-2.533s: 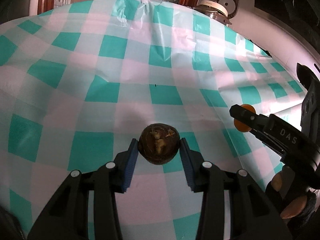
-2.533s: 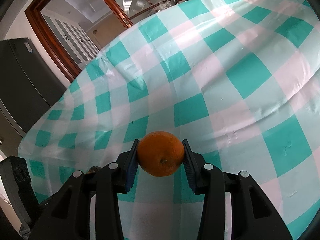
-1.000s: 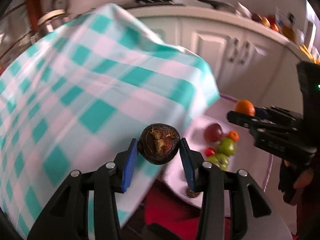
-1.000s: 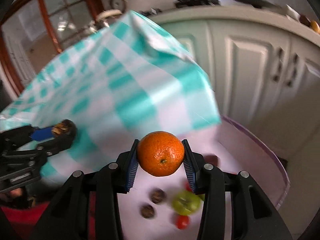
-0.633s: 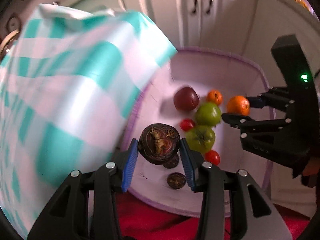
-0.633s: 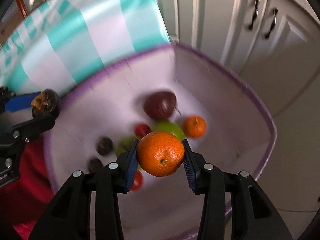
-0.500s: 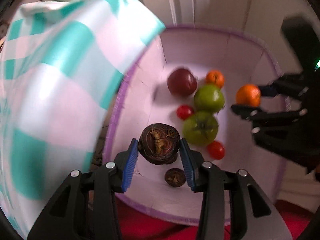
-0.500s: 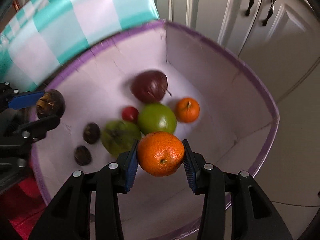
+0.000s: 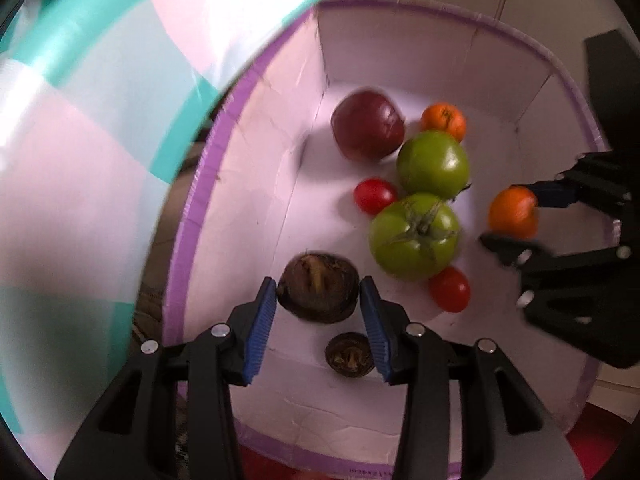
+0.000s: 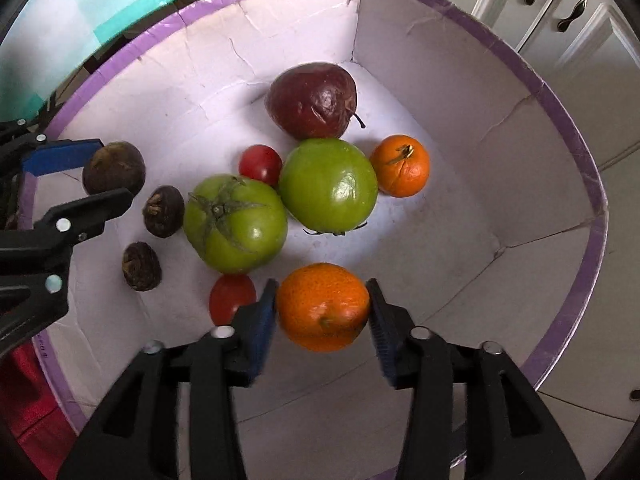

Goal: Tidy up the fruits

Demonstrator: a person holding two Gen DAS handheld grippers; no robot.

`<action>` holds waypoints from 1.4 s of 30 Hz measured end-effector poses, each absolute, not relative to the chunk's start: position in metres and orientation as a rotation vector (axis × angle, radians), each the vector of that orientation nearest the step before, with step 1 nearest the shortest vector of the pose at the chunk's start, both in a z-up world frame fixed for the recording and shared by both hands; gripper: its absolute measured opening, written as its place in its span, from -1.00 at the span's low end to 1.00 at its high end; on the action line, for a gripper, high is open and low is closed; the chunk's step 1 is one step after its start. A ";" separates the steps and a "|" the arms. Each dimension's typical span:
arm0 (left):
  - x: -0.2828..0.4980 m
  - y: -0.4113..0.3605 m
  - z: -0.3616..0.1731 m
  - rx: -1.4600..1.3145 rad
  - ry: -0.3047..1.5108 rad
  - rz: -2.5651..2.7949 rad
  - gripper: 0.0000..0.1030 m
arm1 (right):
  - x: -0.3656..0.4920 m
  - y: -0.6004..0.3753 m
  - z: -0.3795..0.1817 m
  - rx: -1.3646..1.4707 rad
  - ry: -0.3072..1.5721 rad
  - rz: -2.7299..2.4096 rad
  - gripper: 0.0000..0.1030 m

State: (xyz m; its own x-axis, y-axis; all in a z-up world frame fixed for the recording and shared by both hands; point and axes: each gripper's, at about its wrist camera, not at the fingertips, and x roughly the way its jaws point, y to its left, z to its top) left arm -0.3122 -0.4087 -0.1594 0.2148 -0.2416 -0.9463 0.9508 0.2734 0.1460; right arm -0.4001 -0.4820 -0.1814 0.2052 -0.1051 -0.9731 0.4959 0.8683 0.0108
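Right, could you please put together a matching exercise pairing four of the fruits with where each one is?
Fruits:
1. large orange
2. dark brown fruit
3. dark red fruit
4. small orange

Places:
A. nearest the far corner of the box
B. between the left tongs
C. touching the rounder green tomato
D. between the right tongs

Pairs: 1-D, 2-B, 3-A, 4-C.

Both tongs' jaws have just been opening. Each fruit is between them, but the pads no longer press on it.

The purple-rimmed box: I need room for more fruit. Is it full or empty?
Partly full: the box holds one loose layer of fruit, such as a green tomato, with bare floor left.
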 end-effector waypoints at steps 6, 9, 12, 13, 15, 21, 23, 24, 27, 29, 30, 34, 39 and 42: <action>-0.322 -0.387 -0.098 0.794 0.806 -1.107 0.64 | -0.400 -0.490 -0.150 0.323 1.199 -0.463 0.52; -0.325 -0.370 -0.061 0.715 0.698 -1.114 0.72 | -0.404 -0.497 -0.125 0.328 1.114 -0.487 0.52; -0.323 -0.339 -0.014 0.580 0.590 -1.098 0.97 | -0.417 -0.494 -0.083 0.333 0.924 -0.511 0.69; -0.323 -0.329 0.000 0.548 0.547 -1.078 0.97 | -0.426 -0.492 -0.067 0.333 0.835 -0.517 0.69; -0.324 -0.313 0.022 0.509 0.473 -1.017 0.97 | -0.437 -0.487 -0.046 0.341 0.706 -0.515 0.69; -0.322 -0.322 0.008 0.581 0.625 -1.047 0.97 | -0.418 -0.499 -0.056 0.465 0.791 -0.538 0.69; -0.325 -0.326 -0.010 0.627 0.677 -1.053 0.97 | -0.411 -0.500 -0.071 0.484 0.873 -0.568 0.69; -0.326 -0.329 -0.023 0.648 0.716 -1.060 0.97 | -0.408 -0.500 -0.079 0.494 0.911 -0.572 0.69; -0.328 -0.337 -0.046 0.699 0.773 -1.061 0.97 | -0.404 -0.499 -0.102 0.502 1.027 -0.609 0.69; -0.327 -0.339 -0.052 0.707 0.796 -1.059 0.97 | -0.402 -0.497 -0.115 0.516 1.080 -0.607 0.69; -0.326 -0.339 -0.054 0.707 0.804 -1.057 0.97 | -0.405 -0.495 -0.120 0.526 1.094 -0.602 0.69; -0.319 -0.341 -0.061 0.690 0.852 -1.034 0.97 | -0.402 -0.488 -0.125 0.517 1.104 -0.587 0.69; -0.310 -0.338 -0.062 0.661 0.887 -1.003 0.97 | -0.396 -0.483 -0.125 0.510 1.102 -0.570 0.69; -0.309 -0.338 -0.062 0.654 0.892 -0.998 0.97 | -0.394 -0.482 -0.126 0.511 1.104 -0.563 0.69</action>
